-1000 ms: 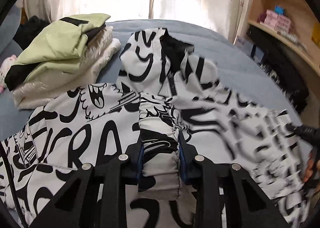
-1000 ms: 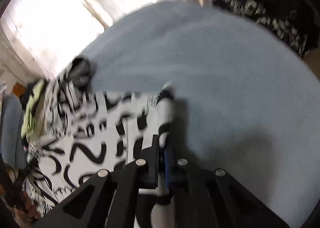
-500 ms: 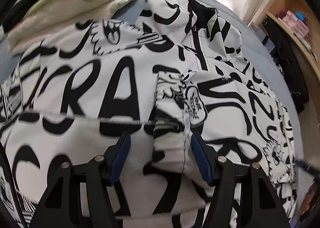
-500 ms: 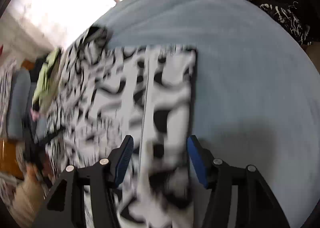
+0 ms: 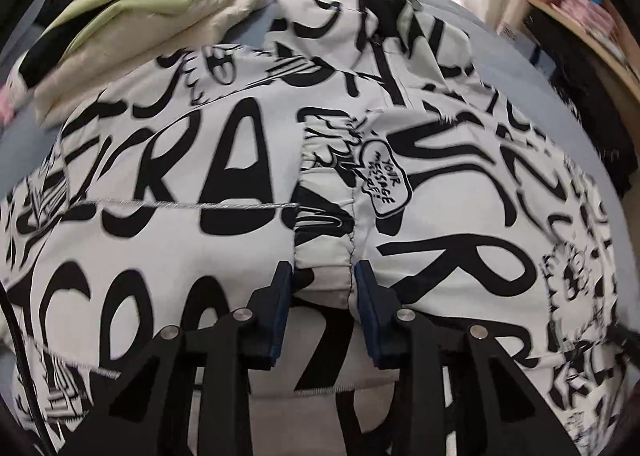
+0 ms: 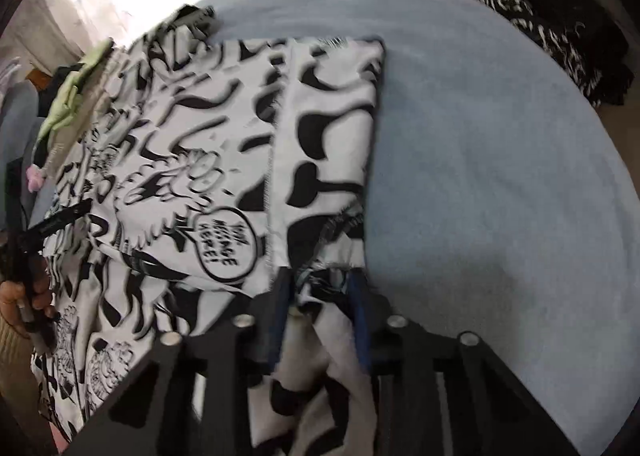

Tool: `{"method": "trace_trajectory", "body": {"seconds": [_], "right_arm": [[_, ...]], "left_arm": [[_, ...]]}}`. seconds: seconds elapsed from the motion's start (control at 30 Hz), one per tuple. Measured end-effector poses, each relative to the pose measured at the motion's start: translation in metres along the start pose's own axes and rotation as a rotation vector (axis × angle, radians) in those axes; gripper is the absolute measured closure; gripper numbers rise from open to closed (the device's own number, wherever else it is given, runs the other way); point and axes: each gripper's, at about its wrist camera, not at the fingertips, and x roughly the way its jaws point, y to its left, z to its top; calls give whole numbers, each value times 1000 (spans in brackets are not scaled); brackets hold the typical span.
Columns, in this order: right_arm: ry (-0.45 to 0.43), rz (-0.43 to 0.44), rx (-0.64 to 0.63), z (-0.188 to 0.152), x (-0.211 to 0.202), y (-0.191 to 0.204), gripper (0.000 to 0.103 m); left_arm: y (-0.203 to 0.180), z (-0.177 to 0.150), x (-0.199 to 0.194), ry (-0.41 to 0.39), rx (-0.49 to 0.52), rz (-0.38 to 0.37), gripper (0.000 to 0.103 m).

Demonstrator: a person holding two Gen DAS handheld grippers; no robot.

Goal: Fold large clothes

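**Two grippers close on the cuffs of a printed jacket**

A black-and-white graffiti-print jacket (image 5: pixel 224 192) lies spread across a pale blue bed (image 6: pixel 500 184), filling most of the left wrist view. At lower centre of that frame the left gripper (image 5: pixel 324 280) has just been closing its blue-padded jaws, and a gathered sleeve cuff (image 5: pixel 326 216) sits between them, the pads pressing the fabric from both sides. In the right wrist view the right gripper (image 6: pixel 322 284), at bottom centre, has likewise been closing, with the other bunched cuff (image 6: pixel 324 276) pinched between its pads; the sleeve runs up the frame along the jacket's straight right edge, beside bare bedding. A stack of folded clothes (image 5: pixel 132 20), pale green on top and cream beneath, sits at the upper left of the left wrist frame, touching the jacket's edge. A hand (image 6: pixel 24 296) shows at the left margin of the right wrist view.
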Motion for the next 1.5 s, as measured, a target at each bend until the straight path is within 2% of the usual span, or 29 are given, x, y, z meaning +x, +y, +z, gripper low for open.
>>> {"method": "trace_trajectory", "body": {"seconds": [0.07,0.17,0.27,0.33,0.43,0.53,0.67,0.73,0.77,0.87,0.93,1.03,1.07,1.13,1.2,1.27,1.33,1.4,1.5], "right_arm": [[0,-18,28,3,-13,0,61],[-53,-21,4,9,-38,15,61],[-84,18,-40,14,-57,49,60],[-103,102,-73,18,-61,77,60],[-129,185,-97,21,-54,118,60],[-140,245,-63,26,-29,144,60],[-86,303,11,29,20,157,60],[-33,290,23,24,42,157,60],[-1,279,23,21,54,154,60],[-11,280,18,18,60,141,67],[-63,174,19,25,49,119,67],[-138,33,81,34,36,71,67],[-144,46,129,34,32,49,67],[-137,114,172,30,26,28,74],[-130,119,173,24,22,24,75],[-119,95,165,17,18,28,72],[-112,66,156,14,17,37,71],[-107,66,149,10,11,42,66],[-101,86,160,4,6,53,61]], "left_arm": [[6,1,-12,-12,-23,-12,70],[2,-1,-37,-82,5,8,69],[-13,0,-55,-123,49,6,66],[-22,1,-62,-133,48,-29,64],[-43,6,-63,-141,26,-98,63],[-57,9,-53,-133,-15,-130,63],[-60,5,-17,-48,-128,-174,63],[-60,-1,-1,-13,-143,-173,63],[-63,-5,8,-7,-120,-159,63],[-71,-9,16,-28,-12,-122,63],[-67,-7,15,-38,14,-104,63],[-44,-1,15,-38,-38,-124,64],[-34,1,14,-34,-69,-145,70],[-22,3,12,-18,-99,-176,72],[-20,3,9,-16,-114,-176,73],[-25,2,6,-14,-102,-147,73],[-30,-1,-3,-22,-81,-121,70],[-34,-4,-13,-36,-62,-111,58],[-38,-8,-37,-86,-33,-85,50]]}}
